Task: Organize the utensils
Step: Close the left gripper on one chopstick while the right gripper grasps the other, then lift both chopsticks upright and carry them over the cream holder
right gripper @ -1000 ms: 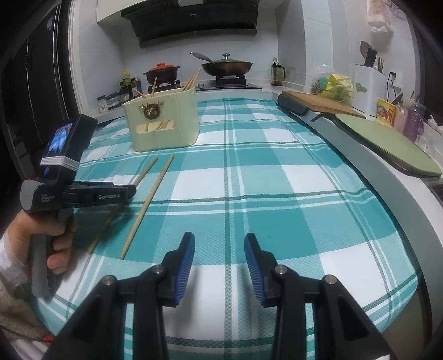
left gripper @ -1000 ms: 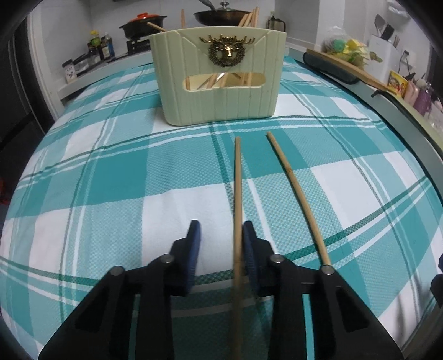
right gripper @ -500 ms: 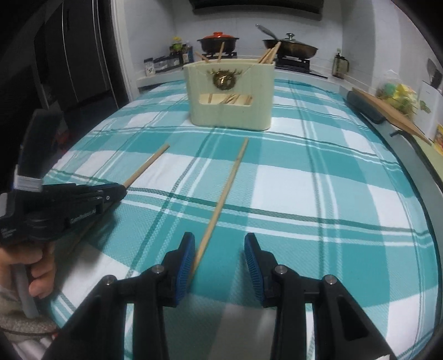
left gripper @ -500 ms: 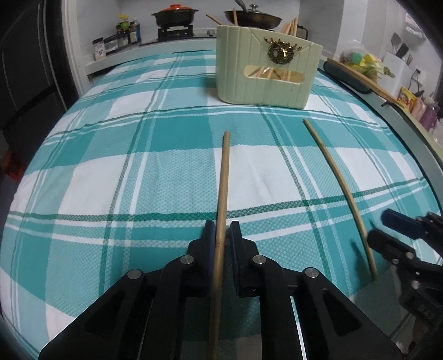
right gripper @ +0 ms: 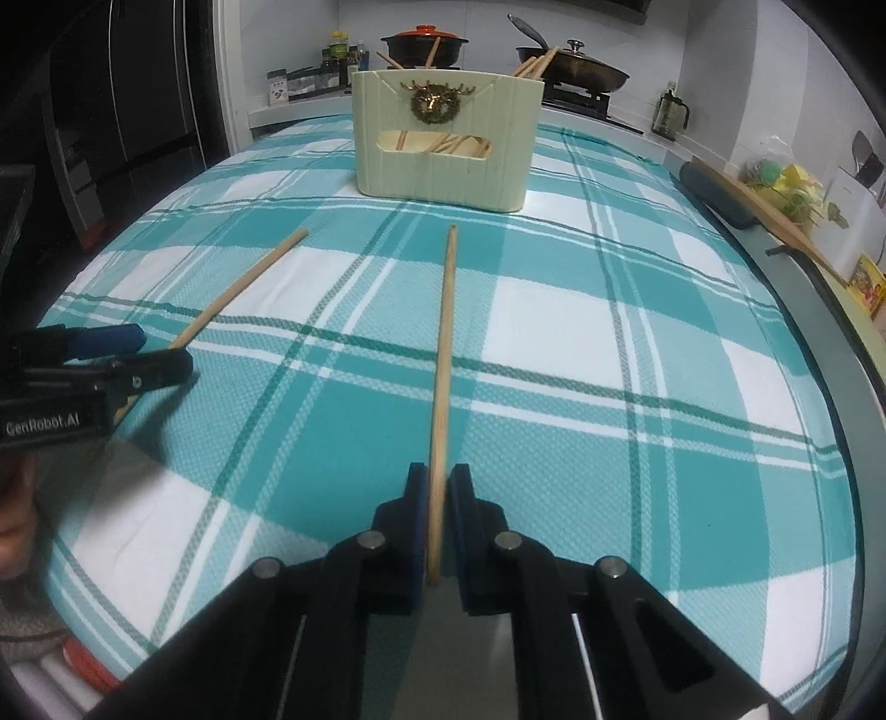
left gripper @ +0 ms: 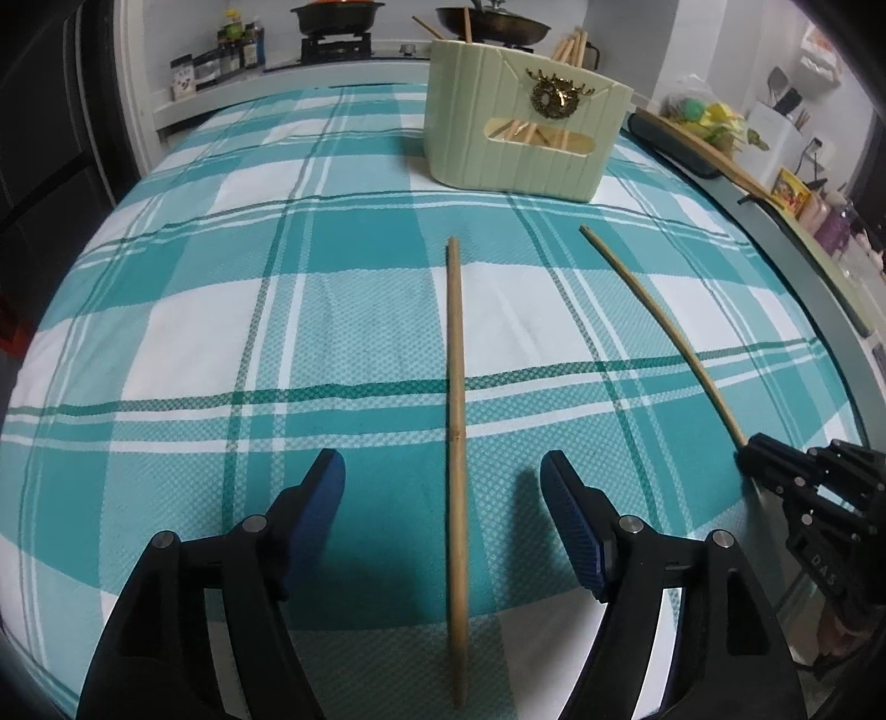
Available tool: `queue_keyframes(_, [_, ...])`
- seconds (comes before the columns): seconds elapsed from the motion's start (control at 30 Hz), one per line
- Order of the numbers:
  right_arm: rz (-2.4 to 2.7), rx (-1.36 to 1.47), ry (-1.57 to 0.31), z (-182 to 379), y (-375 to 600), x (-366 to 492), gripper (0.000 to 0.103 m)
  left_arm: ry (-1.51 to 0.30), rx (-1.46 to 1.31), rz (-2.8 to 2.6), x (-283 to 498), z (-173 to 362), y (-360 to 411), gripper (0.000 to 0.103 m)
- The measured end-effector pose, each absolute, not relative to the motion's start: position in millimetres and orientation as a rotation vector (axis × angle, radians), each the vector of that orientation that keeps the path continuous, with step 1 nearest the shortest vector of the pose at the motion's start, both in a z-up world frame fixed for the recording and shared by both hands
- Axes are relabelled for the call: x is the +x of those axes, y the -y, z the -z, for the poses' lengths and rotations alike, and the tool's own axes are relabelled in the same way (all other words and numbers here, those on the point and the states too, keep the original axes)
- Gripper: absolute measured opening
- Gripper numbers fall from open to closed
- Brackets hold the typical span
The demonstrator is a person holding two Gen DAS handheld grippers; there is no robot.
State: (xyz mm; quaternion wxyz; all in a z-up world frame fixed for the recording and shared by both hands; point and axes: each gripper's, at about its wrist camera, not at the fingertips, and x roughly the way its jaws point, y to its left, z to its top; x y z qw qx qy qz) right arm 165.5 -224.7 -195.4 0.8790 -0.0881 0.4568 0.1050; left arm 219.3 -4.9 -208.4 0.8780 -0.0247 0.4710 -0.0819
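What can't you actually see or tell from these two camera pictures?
- Right wrist view: the near end of the chopstick is hidden between the right gripper pads.
- Both views: the count of chopsticks in the cream holder; its walls hide them.
- Left wrist view: the bottle labels are too small.

**Two chopsticks before the holder**

The utensil holder (right gripper: 446, 147) stands far on the tablecloth (right gripper: 581, 310), with more chopsticks inside. Before it lie two chopsticks. The left chopstick (left gripper: 456, 432) lies between the spread fingers of the left gripper (left gripper: 443, 498). The right chopstick (right gripper: 441, 376) is to its right, its near end clamped between the fingers of the right gripper (right gripper: 437, 498). Behind the holder stands a stove with pots (right gripper: 423, 41).
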Motion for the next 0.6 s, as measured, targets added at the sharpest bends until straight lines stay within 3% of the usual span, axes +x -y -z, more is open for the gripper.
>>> queue_keyframes(0.07, [-0.207, -0.189, -0.965, 193.7, 228.0, 161.1, 0.010, -0.996, -0.059, 0.191, 223.0, 206.9, -0.1, 0.075])
queue_keyframes(0.13, [-0.218, -0.180, -0.988, 190.2, 231.4, 162.8, 0.032, -1.008, -0.069, 0.213, 230.2, 204.4, -4.7, 0.075])
queue_keyframes(0.17, [-0.231, -0.165, -0.990, 187.8, 232.9, 164.3, 0.035, -1.013, -0.076, 0.223, 235.3, 202.6, -7.3, 0.075])
queue_keyframes(0.4, [-0.336, -0.121, -1.056, 166.9, 228.2, 215.2, 0.036, -1.048, -0.061, 0.271, 276.0, 197.7, -7.2, 0.075])
queue_keyframes(0.6, [-0.342, -0.181, -1.104, 181.7, 217.0, 262.6, 0.036, -1.093, 0.024, 0.270, 305.0, 210.2, 10.3, 0.067])
